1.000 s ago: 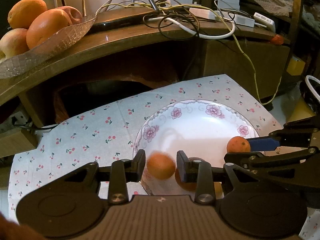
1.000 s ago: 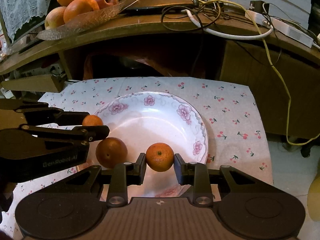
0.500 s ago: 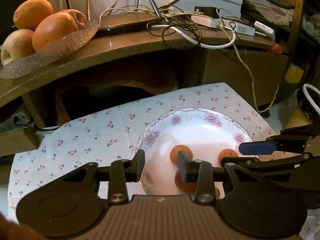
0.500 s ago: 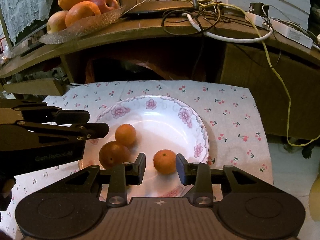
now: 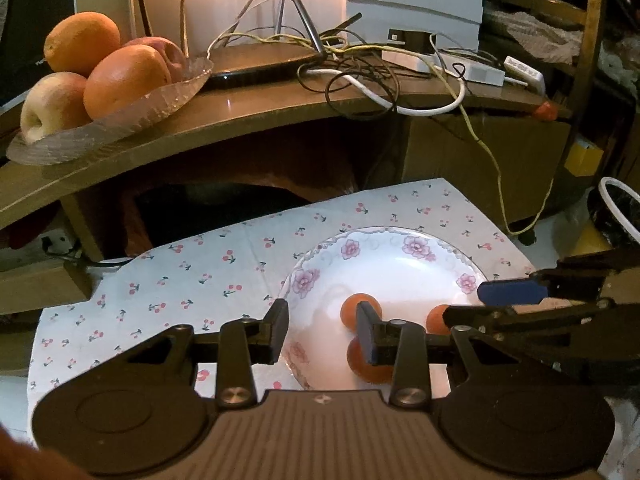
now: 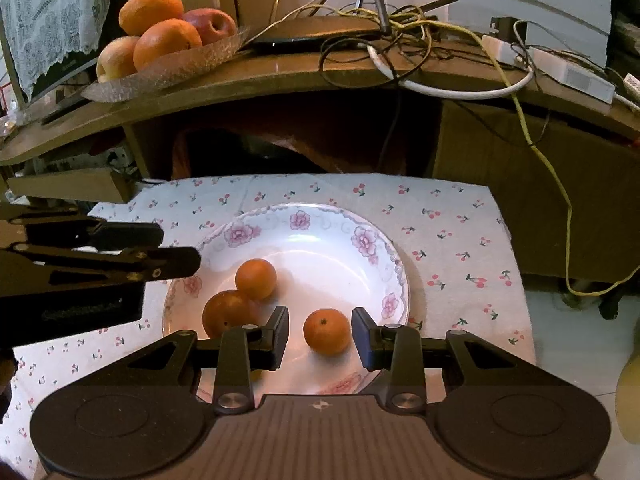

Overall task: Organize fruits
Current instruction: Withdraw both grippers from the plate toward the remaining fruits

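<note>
Oranges, three small ones, are sitting in the flowered plate on the cherry-print cloth, and both tongs are hanging over them with nothing gripped. The right gripper is holding its jaws spread to either side of the nearest orange, apart from its skin, while the left gripper is standing just as wide over the plate's near-left rim. To my eye the fruit is already set down, so the step now is a clean retreat: lifting straight up and back, keeping the jaws wide, since a sideways brush would likely send that round orange rolling across the smooth dish. The far orange and the darker orange are touching each other left of centre, and the near one is lying apart toward the front. All three are looking firm and glossy, the near one showing a small stem dimple on top. Larger fruit is resting in a glass dish on the shelf behind.
</note>
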### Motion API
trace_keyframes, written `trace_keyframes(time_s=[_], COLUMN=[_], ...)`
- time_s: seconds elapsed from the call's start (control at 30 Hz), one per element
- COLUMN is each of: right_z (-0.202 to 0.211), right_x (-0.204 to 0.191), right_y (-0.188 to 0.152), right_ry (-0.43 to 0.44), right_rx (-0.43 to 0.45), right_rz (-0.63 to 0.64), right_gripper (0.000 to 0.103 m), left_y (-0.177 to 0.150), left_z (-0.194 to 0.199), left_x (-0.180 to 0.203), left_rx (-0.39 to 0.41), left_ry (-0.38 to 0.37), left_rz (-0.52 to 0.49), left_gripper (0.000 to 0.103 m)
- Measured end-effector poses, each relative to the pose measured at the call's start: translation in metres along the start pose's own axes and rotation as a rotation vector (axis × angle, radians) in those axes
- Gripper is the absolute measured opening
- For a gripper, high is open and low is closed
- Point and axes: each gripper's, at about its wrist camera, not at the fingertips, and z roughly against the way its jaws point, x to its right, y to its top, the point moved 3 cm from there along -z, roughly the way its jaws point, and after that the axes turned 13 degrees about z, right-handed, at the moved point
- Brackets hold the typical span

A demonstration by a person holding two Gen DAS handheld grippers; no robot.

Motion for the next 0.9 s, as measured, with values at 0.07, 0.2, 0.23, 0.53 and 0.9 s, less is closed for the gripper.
trace_keyframes(time_s=[0.07,0.2,0.23,0.53,0.9], right_z=[0.003,0.008,0.009,0.027,0.044], right_x=[0.002,0.005,0.005,0.006,0.005], right_y=[0.001,0.0,-0.001,-0.009,-0.021], right_ry=[-0.001,-0.004,-0.007,-0.019,-0.021], right_rx=[0.011,0.021,0.02,0.035,0.03], right_rz=[-0.007,-0.023,-0.023,-0.019,-0.034], right_gripper=[0.036,0.037,0.037,0.037,0.037], left_y=[-0.001,-0.005,-0.006,-0.025,-0.042], left_z=[0.003,0.008,0.01,0.03,0.047], left_x=[-0.001,0.0,0.0,0.005,0.012], left_rx=[0.002,0.006,0.006,0.001,-0.005], left_ry=[0.003,0.013,0.014,0.023,0.011], left_rz=[-0.001,-0.016,-0.02,-0.052,-0.065], left_gripper=[0.043,0.043,0.043,0.045,0.046])
